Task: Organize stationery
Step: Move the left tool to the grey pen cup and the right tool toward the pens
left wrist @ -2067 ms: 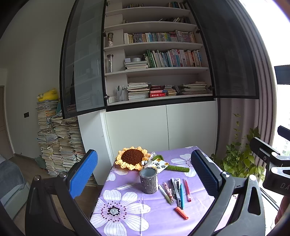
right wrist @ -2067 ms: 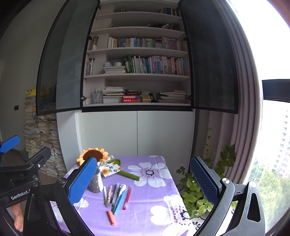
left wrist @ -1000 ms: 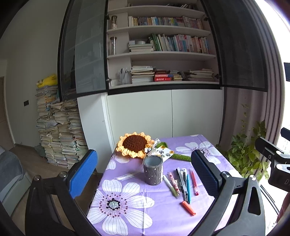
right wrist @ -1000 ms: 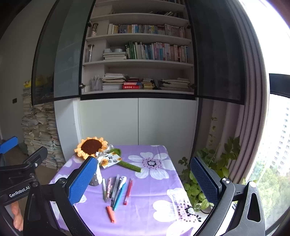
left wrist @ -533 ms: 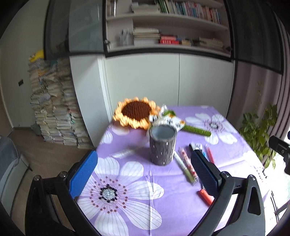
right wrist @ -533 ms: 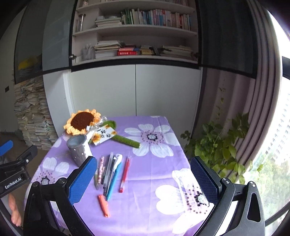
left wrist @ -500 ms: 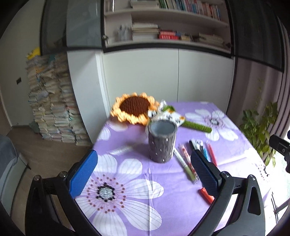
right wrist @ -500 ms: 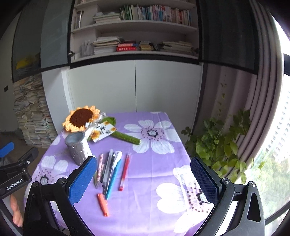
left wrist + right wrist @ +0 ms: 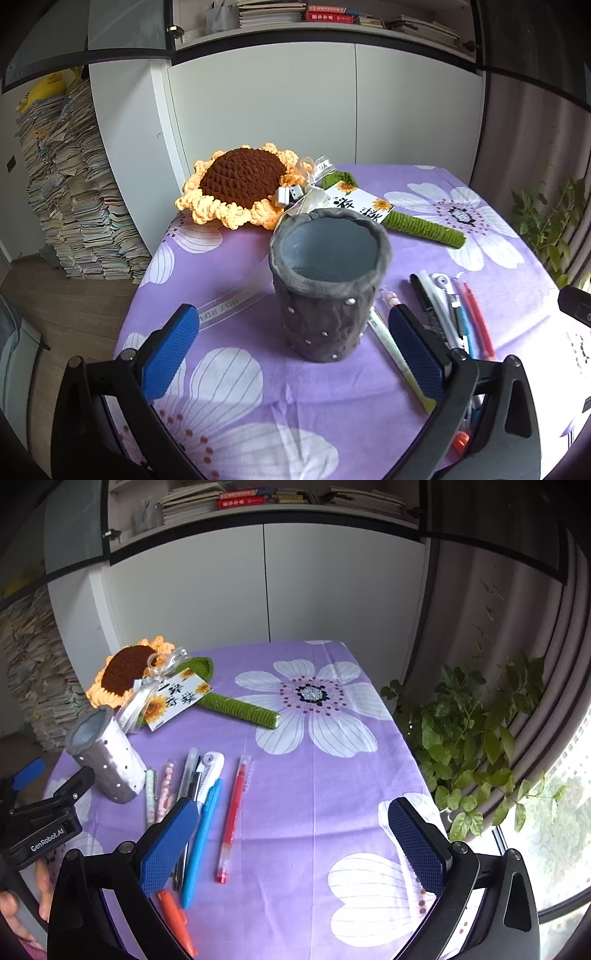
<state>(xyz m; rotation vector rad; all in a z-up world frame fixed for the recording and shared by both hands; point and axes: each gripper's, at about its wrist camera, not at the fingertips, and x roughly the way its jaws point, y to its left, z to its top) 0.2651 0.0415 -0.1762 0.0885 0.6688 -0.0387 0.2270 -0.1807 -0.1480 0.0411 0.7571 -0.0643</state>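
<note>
- Table point(image 9: 332, 738), purple cloth with white flowers, fills the lower centre of both views. White cabinet doors and bookshelves run across the top; a potted plant point(image 9: 472, 731) sits at the right edge of the right wrist view.
- Change: two seconds ago both cameras looked high at the shelves with the table small and low in frame. Now both are tilted down and closer in, and the table dominates. Approach phase, judged; nothing sorted yet.
- Crocheted sunflower point(image 9: 240, 184) lies at upper left of the table, its green stem point(image 9: 424, 227) running toward the right, with a printed tag point(image 9: 177, 698) on it. Not stationery, likely stays put.
- Grey felt pen cup point(image 9: 327, 284) stands upright and empty in the centre of the left wrist view. In the right wrist view it sits at left of frame.
- Pens lie flat in a row just right of the cup: a red pen point(image 9: 234, 816), a blue pen point(image 9: 201, 834), a white correction-tape pen point(image 9: 210, 768), thinner ones beside the cup, and an orange marker point(image 9: 177, 923) low in frame, apart from the row.
- Left gripper point(image 9: 291, 350): jaws spread wide, empty, bracketing the cup from the near side without touching it. Probably lining up to steady the cup.
- Right gripper point(image 9: 291, 842): jaws spread wide, empty, above the cloth. Its left pad point(image 9: 170, 845) overlaps the lower ends of the pens in frame; contact is unclear.
</note>
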